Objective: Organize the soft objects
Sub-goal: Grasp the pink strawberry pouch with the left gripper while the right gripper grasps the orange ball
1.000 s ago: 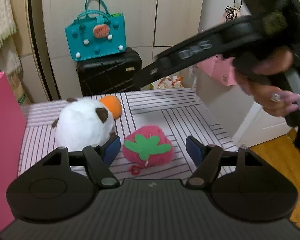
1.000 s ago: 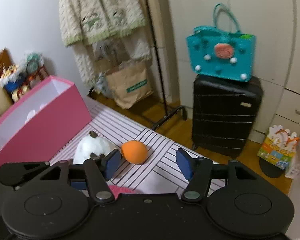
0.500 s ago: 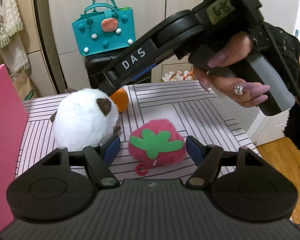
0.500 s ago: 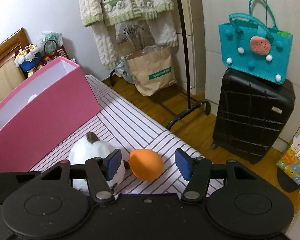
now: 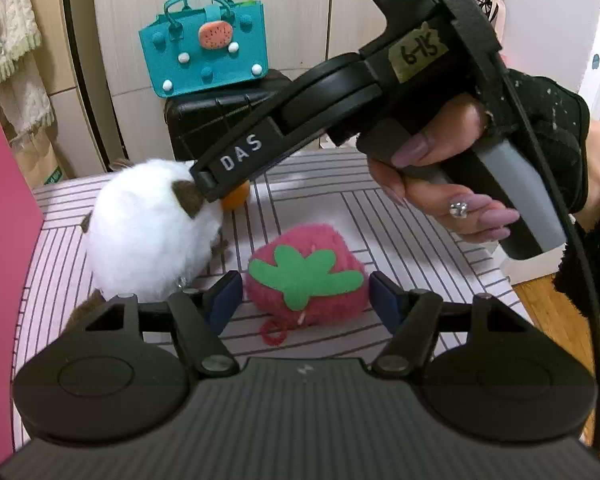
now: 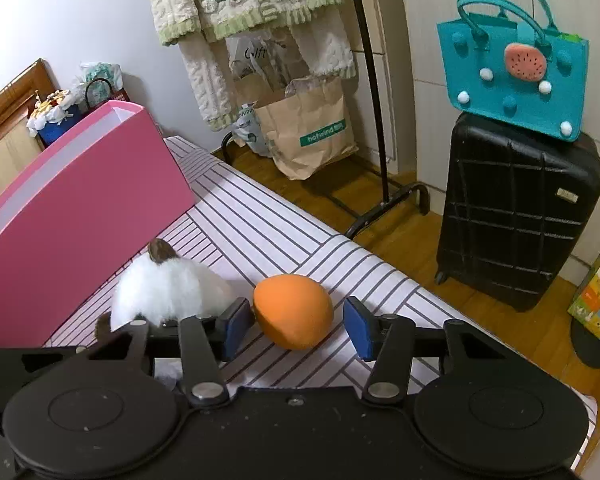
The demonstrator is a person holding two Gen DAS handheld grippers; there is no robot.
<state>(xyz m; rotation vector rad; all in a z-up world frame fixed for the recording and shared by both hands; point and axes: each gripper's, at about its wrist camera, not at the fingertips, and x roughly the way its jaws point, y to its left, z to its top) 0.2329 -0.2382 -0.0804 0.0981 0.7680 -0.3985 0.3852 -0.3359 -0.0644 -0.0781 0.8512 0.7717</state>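
My left gripper (image 5: 306,300): closing round strawberry plush (image 5: 306,280), pads apart | my right gripper (image 6: 296,326): closing round orange ball (image 6: 293,311), ungripped.

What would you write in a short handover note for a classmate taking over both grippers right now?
Left gripper: open, jaws have just been closing, strawberry plush between the pads, not yet squeezed.
Right gripper: open, jaws just closing around the orange ball; one pad looks nearly touching, the other apart.
White plush sits on the striped table, beside the ball.
Pink box stands at the table's edge; its inside is hardly visible.
Done: nothing visibly put away yet.
Left: probably grip both toys and move all three into the box.
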